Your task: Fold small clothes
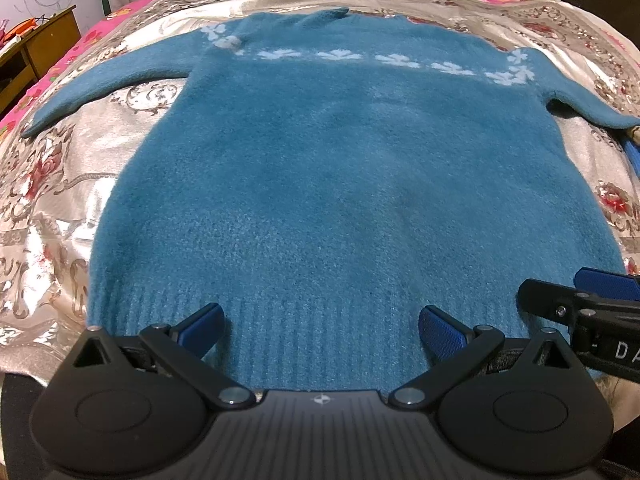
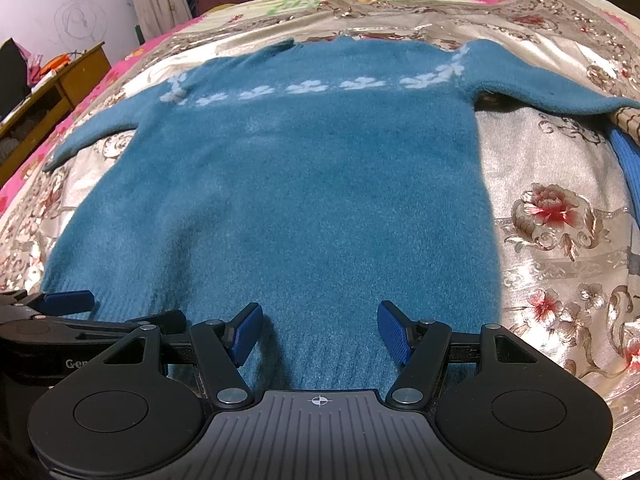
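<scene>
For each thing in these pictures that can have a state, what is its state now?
Blue sweater: spread flat, unfolded, hem nearest the cameras.
Sleeves: both stretched out to the sides.
Left gripper: open, over the ribbed hem, holding nothing.
Right gripper: open, over the hem, holding nothing.
Floral bedspread: laid out under the sweater.

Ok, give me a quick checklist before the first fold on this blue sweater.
1. Sweater spread flat on the bedspread: ok.
2. Both sleeves out to the sides: ok.
3. Left hand-held gripper open over the ribbed hem: ok.
4. Right hand-held gripper open over the hem: ok.
5. Nothing lying on the sweater body: ok.
6. Right sleeve's cuff fully flat: cannot tell.
</scene>
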A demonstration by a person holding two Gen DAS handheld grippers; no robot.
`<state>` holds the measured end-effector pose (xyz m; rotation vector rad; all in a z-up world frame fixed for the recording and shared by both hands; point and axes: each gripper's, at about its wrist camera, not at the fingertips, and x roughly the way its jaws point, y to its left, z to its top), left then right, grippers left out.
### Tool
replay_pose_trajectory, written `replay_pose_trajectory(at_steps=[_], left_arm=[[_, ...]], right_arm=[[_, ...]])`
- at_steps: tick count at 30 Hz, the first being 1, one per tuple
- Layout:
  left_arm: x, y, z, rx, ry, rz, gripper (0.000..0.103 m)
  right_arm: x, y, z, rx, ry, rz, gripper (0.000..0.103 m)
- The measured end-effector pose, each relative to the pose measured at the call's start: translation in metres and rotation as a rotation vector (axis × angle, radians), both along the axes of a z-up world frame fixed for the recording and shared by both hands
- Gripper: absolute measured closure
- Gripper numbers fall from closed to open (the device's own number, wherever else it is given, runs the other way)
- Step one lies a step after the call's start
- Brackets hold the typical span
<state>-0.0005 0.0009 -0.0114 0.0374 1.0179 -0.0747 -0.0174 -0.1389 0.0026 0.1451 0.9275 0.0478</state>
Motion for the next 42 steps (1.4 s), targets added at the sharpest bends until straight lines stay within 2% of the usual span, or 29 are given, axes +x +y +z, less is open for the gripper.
replay_pose_trajectory(at_steps=[5, 12, 17, 24, 27, 31, 39, 42], left_arm=[[0.000, -0.002, 0.002, 0.005, -0.004, -0.011, 0.000], [0.005, -0.012, 0.024, 0.026, -0.069, -0.057, 0.000], [0.023, -0.035, 0.039, 0.036, -0.112, -0.126, 0.000], [0.056, -0.082, 0.050, 0.010, -0.156, -0.207, 0.000], [0.068, -0.104, 0.046, 0.014, -0.166, -0.231, 0.000], [0.082, -0.122, 0.031, 0.003, -0.119, -0.251, 0.000], [0.087, -0.122, 0.014, -0.011, -0.084, -0.241, 0.000], [0.089, -0.121, 0.009, -0.018, -0.070, -0.242, 0.000]], right_arm=[[0.000, -0.004, 0.002, 0.011, -0.007, -0.006, 0.039], [0.007, -0.037, 0.016, 0.058, -0.069, -0.077, 0.039], [0.028, -0.096, 0.018, 0.093, -0.121, -0.223, 0.039], [0.065, -0.197, 0.021, 0.178, -0.192, -0.453, 0.039], [0.080, -0.235, 0.014, 0.211, -0.223, -0.554, 0.039], [0.104, -0.271, -0.001, 0.301, -0.228, -0.690, 0.039], [0.142, -0.301, -0.023, 0.332, -0.272, -0.816, 0.039], [0.149, -0.312, -0.032, 0.377, -0.301, -0.872, 0.039]])
